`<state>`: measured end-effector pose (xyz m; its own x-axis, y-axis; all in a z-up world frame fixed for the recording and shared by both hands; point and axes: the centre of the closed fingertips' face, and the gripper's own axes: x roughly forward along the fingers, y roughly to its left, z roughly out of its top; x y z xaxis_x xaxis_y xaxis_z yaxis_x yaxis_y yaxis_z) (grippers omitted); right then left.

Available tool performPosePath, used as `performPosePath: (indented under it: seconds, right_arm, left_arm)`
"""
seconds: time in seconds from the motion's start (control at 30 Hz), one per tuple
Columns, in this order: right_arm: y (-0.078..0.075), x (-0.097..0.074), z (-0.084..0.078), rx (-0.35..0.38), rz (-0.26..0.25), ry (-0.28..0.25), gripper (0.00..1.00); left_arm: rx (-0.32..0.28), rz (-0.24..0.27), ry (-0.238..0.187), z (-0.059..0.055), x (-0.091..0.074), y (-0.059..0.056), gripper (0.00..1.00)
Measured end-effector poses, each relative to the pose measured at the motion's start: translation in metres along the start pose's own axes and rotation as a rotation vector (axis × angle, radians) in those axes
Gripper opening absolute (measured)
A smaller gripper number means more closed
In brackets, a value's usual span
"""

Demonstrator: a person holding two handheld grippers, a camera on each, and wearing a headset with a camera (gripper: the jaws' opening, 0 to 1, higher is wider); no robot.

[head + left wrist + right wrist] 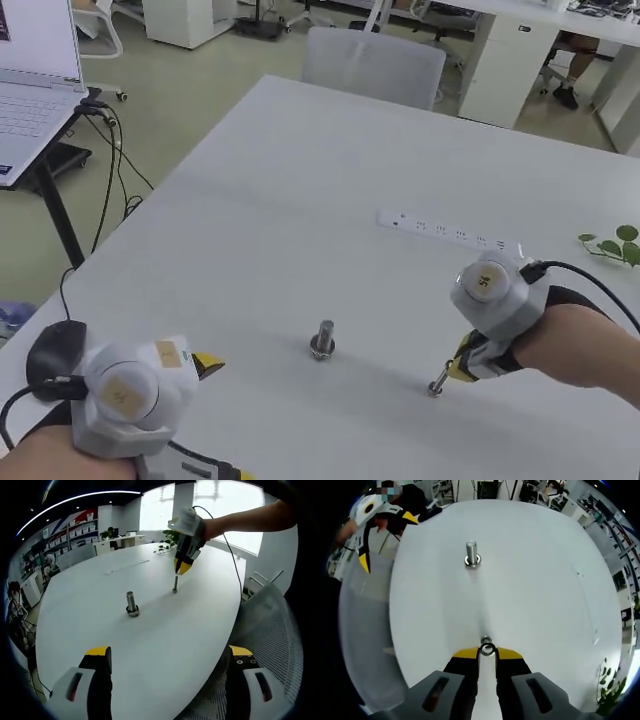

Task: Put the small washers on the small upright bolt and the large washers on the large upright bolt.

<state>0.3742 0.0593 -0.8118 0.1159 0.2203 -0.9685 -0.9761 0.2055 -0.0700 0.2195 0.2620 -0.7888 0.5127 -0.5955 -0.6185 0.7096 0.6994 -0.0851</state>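
Note:
The large upright bolt (322, 338) (131, 603) (471, 553) stands mid-table with washers stacked at its base. The small bolt (438, 381) (175, 583) stands to its right. My right gripper (458, 370) (181, 570) (487, 653) is at the small bolt's top. Its jaws are nearly together on a small washer (487, 649), a ring seen just behind the bolt's tip. My left gripper (205, 366) (169, 654) (386, 534) hangs at the near left table edge, open wide and empty, its fingers (98, 656) pointing at both bolts.
A white power strip (450, 231) lies beyond the bolts. A laptop (35, 90) on a stand and cables are at the far left. A black device (54, 354) sits by the left edge, plant leaves (615, 244) at the right. A mesh chair (265, 620) stands close by.

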Motion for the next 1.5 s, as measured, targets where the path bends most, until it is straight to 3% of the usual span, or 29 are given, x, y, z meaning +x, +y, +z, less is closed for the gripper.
performPosePath:
  seconds: [0.57,1.5]
  right_arm:
    - [-0.003,0.012,-0.003,-0.002,0.015,0.031,0.12]
    - [0.004,0.043,-0.011,-0.027,0.033,0.063,0.12]
  left_arm:
    - [0.010,-0.013,0.008,0.000,0.004,0.004,0.99]
    - [-0.010,-0.013,0.025,-0.007,0.002,0.004,0.94]
